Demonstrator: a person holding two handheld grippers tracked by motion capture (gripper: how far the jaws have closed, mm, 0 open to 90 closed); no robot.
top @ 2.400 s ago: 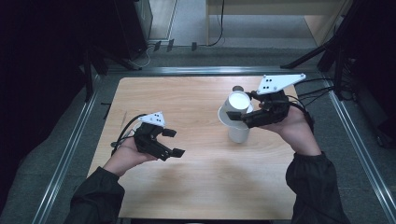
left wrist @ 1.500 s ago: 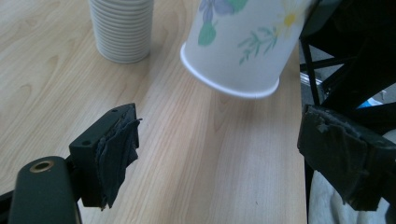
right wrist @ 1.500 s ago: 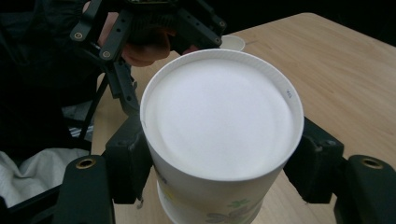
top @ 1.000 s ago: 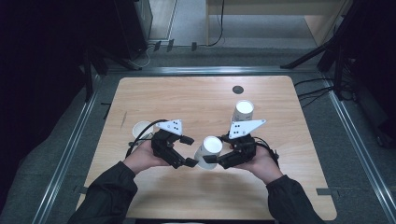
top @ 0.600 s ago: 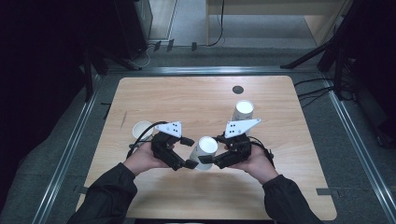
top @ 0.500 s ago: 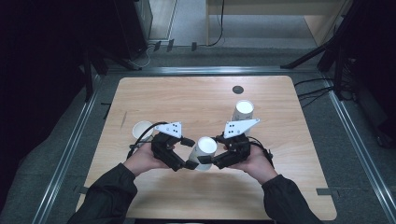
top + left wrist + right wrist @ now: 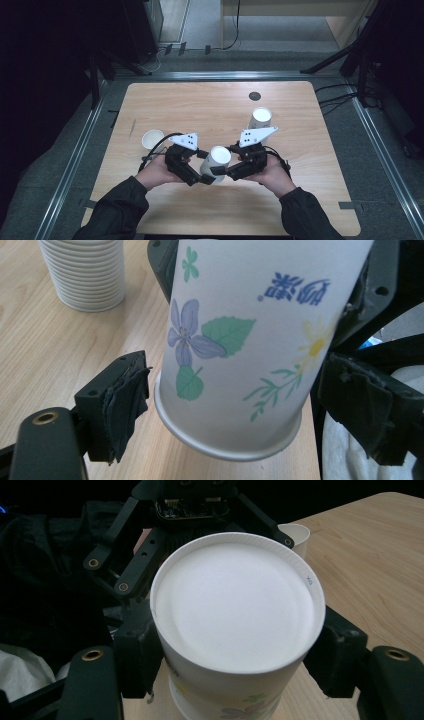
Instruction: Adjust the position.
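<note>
- Paper cup (image 7: 216, 161) upside down, lower centre of the high view, held off the table (image 7: 200, 107) between two hand-held claws.
- Right gripper (image 7: 226, 172) clenched on the cup; in the right gripper view, both black pads pressed against the cup wall (image 7: 210, 690) just under the white base (image 7: 235, 605).
- Left gripper (image 7: 199, 176) released: in the left gripper view, a gap between the left pad (image 7: 122, 405) and the cup rim (image 7: 225, 447), the right pad (image 7: 370, 412) likewise just clear of the wall, cup standing between the jaws.
- Flower and leaf print on the cup (image 7: 250, 335) readable in the left gripper view; from above, just a plain white base.
- Tall stack of cups (image 7: 82, 272) at upper left of the left gripper view, ribbed with many rims; in the high view the same stack (image 7: 260, 119) upper right of centre, seen as one white disc.
- Single upright cup (image 7: 152, 139) at centre left of the high view, just beside the left gripper's cable; its rim (image 7: 295, 532) peeking out at upper right of the right gripper view.
- Small dark round spot (image 7: 254, 95) near the far table edge.
- Bare wood across the upper half of the table and at the lower right corner; near edge close under both forearms.
- Metal rails (image 7: 75, 165) along the table's left, right and far sides.
</note>
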